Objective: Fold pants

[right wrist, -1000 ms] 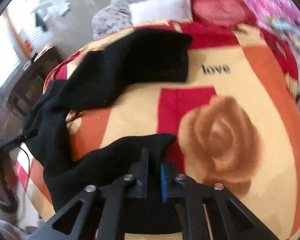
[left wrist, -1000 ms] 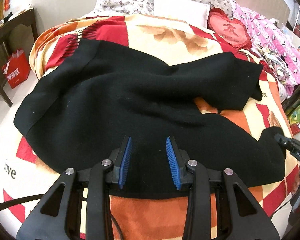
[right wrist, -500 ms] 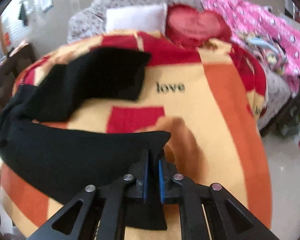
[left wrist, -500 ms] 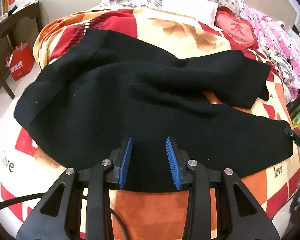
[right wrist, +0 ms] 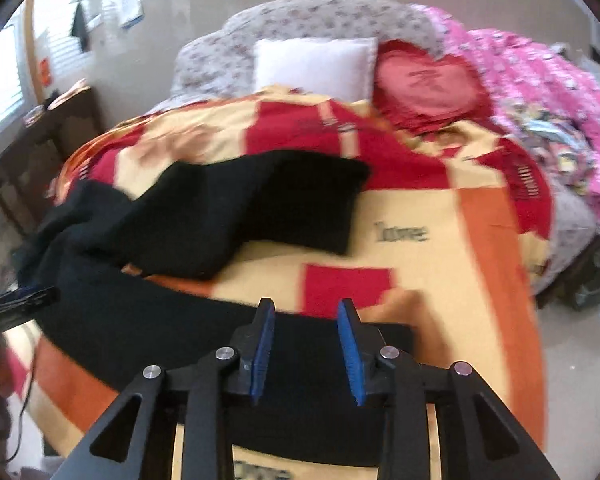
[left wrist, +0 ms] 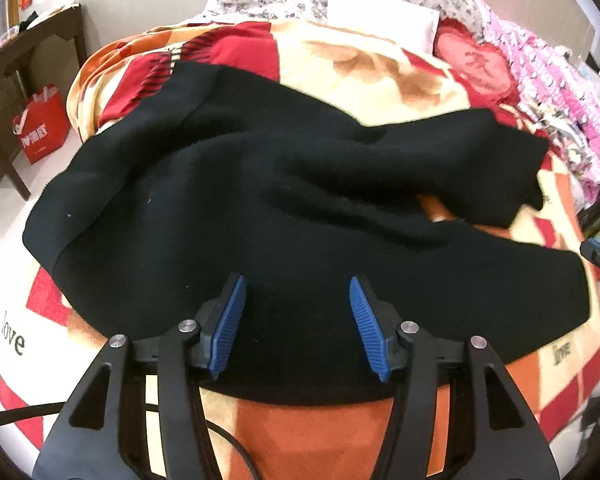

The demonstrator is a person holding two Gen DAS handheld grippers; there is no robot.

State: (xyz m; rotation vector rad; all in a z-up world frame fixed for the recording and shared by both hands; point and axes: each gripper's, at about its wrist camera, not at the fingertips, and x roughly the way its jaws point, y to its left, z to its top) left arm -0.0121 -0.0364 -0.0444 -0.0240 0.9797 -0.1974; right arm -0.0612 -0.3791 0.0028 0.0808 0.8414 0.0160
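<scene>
Where blanket [left wrist: 380, 76] shows: one pants [left wrist: 260, 208].

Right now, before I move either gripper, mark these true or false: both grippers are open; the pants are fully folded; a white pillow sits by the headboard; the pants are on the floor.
1. Both grippers are open: true. The left gripper and right gripper have just been opening; neither pinches the cloth.
2. Black pants fully folded: false, legs lie spread apart.
3. White pillow by the headboard: true.
4. Pants on the floor: false, on the blanket.
</scene>
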